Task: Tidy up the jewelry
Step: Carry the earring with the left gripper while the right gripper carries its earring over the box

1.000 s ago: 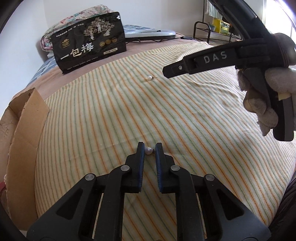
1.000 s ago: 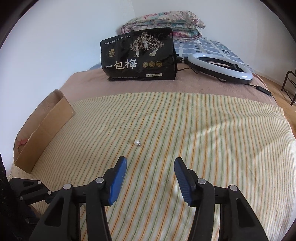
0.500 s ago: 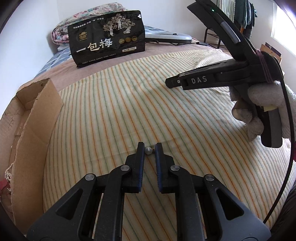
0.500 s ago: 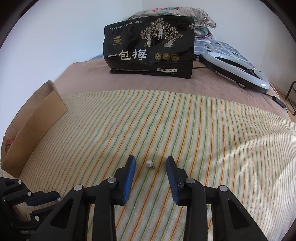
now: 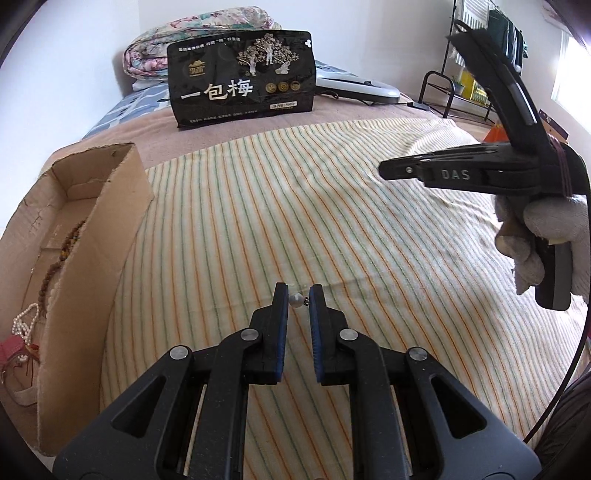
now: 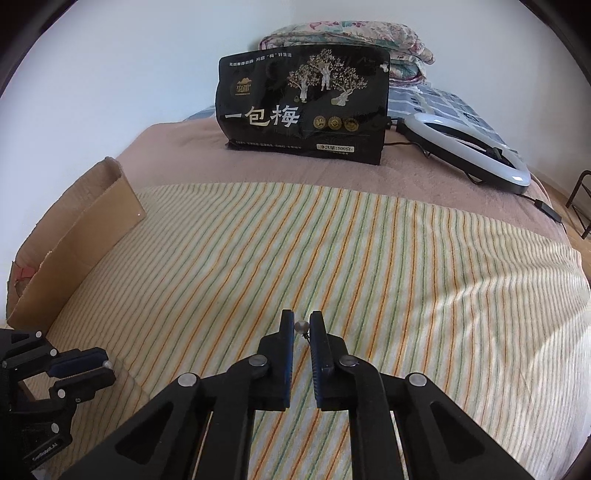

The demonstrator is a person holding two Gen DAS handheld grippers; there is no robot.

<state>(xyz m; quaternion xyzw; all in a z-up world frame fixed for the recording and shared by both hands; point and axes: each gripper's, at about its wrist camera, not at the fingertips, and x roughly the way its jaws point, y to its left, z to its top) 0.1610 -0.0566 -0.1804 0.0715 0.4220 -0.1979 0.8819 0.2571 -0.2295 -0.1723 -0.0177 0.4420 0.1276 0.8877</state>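
Observation:
My left gripper (image 5: 298,295) is shut on a small pearl earring (image 5: 295,300), held just above the striped blanket (image 5: 332,221). My right gripper (image 6: 301,325) has its pads pressed on a second pearl earring (image 6: 301,326), low over the same blanket. In the left wrist view the right gripper's body (image 5: 461,173) shows at the right, held by a gloved hand (image 5: 546,225). The left gripper (image 6: 79,369) shows at the lower left of the right wrist view. A cardboard box (image 5: 122,221) on the left holds bead and pearl strands (image 5: 48,273).
A black snack bag (image 5: 242,77) stands at the back of the bed, with a ring light (image 6: 469,151) and folded quilts (image 6: 351,33) behind it. A black metal rack (image 5: 454,96) stands beyond the bed on the right.
My right gripper moved forward over the loose earring and closed on it. My left gripper, still holding its earring, shifted towards the cardboard box, which now shows its contents.

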